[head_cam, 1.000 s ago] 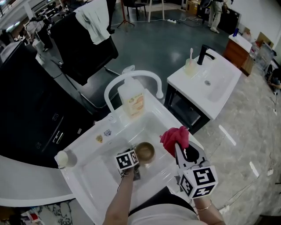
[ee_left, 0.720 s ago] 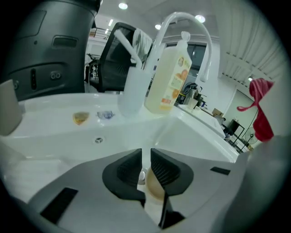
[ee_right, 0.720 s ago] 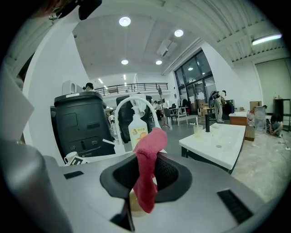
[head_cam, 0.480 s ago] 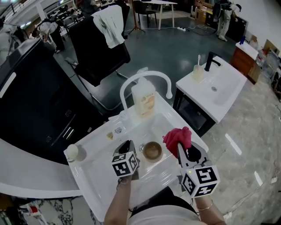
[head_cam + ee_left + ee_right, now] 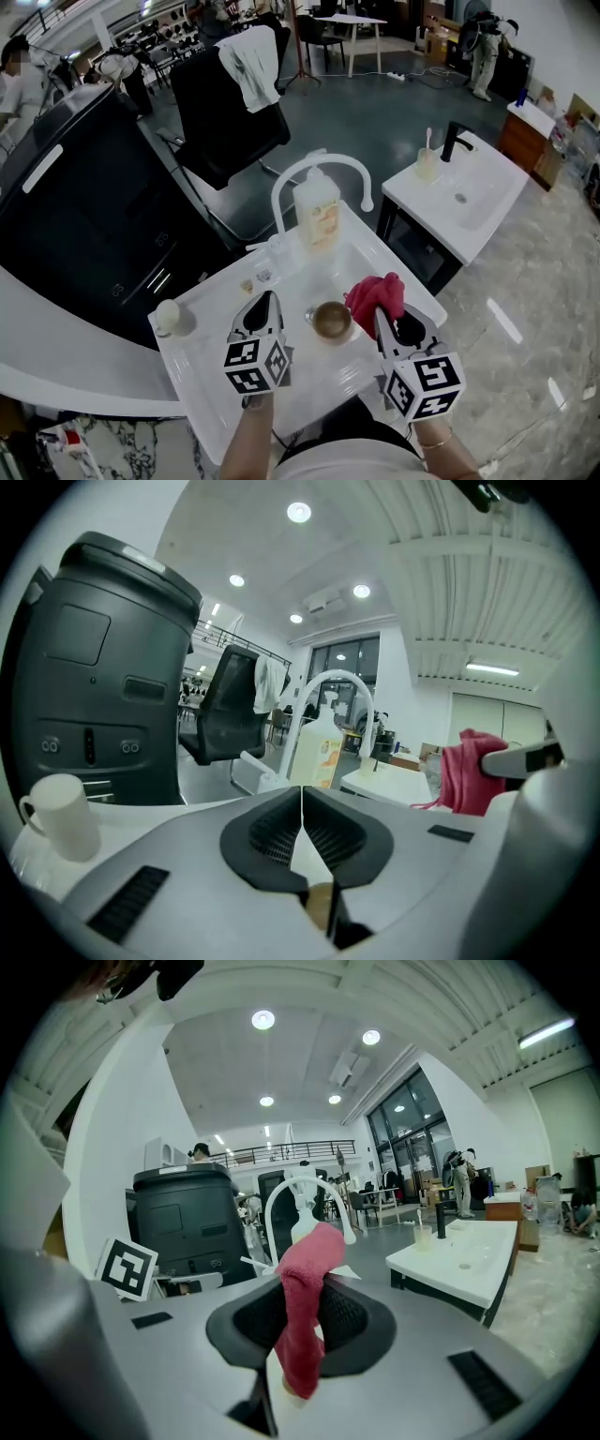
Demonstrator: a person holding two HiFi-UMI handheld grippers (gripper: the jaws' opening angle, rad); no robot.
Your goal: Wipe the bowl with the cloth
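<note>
head view, left gripper jaws just shut, right gripper clamps cloth, forearms cropped

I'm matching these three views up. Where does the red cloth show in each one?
Head view: red cloth centre-right, just right of the bowl.
Left gripper view: red cloth at the far right, mid-height.
Right gripper view: dead centre, clamped between the jaws.
Shared landmark: the white arched faucet, visible in all three.
</note>
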